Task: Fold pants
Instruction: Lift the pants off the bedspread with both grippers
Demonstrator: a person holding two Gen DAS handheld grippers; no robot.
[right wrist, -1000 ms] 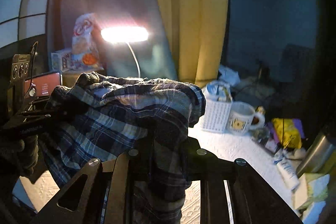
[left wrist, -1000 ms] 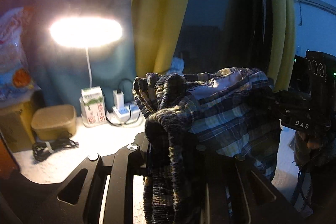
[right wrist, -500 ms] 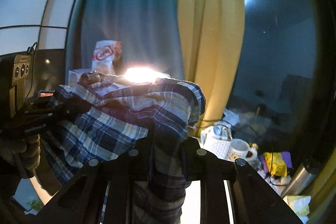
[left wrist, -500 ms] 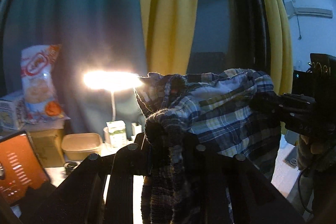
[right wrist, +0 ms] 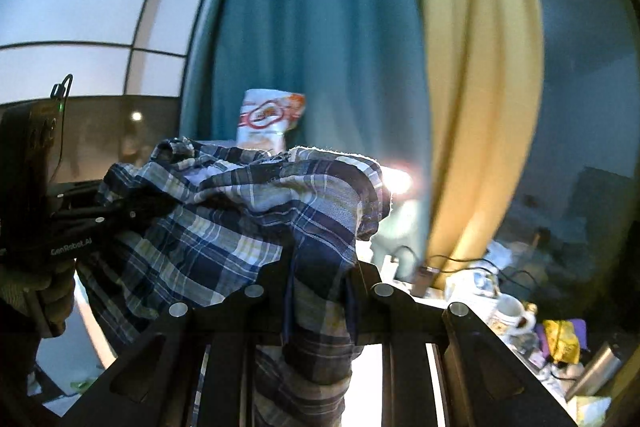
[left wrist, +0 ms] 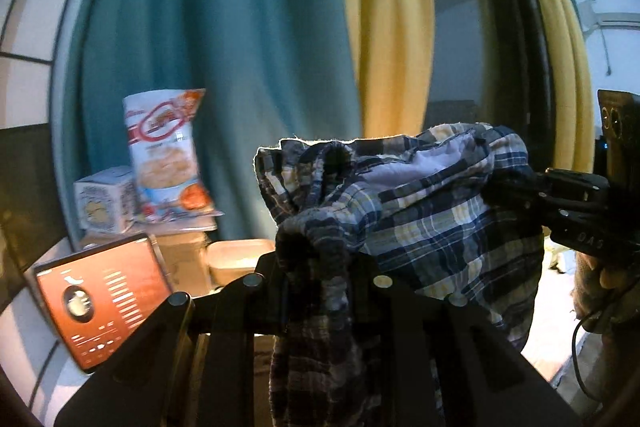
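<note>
The pants (left wrist: pixel 420 211) hang in the air, bunched between the two grippers, the left gripper (left wrist: pixel 316 267) and right gripper (right wrist: pixel 316 267) each with jaws pinching a wad of plaid cloth. A thick, uneven bite like this could slip, or the hanging cloth could sweep the mug (right wrist: pixel 510 313) on the cluttered worktop (right wrist: pixel 436 301). The tub (left wrist: pixel 236 259) and mug show no contents I can make out.

Teal curtain (left wrist: pixel 224 39) at 12 o'clock w/ yellow curtain (left wrist: pixel 388 27) just beside it at 1, snack bag (left wrist: pixel 166 155) on boxes at 9, orange-lit screen (left wrist: pixel 100 299) at 8, white mug (right wrist: pixel 510 315) at 4.
</note>
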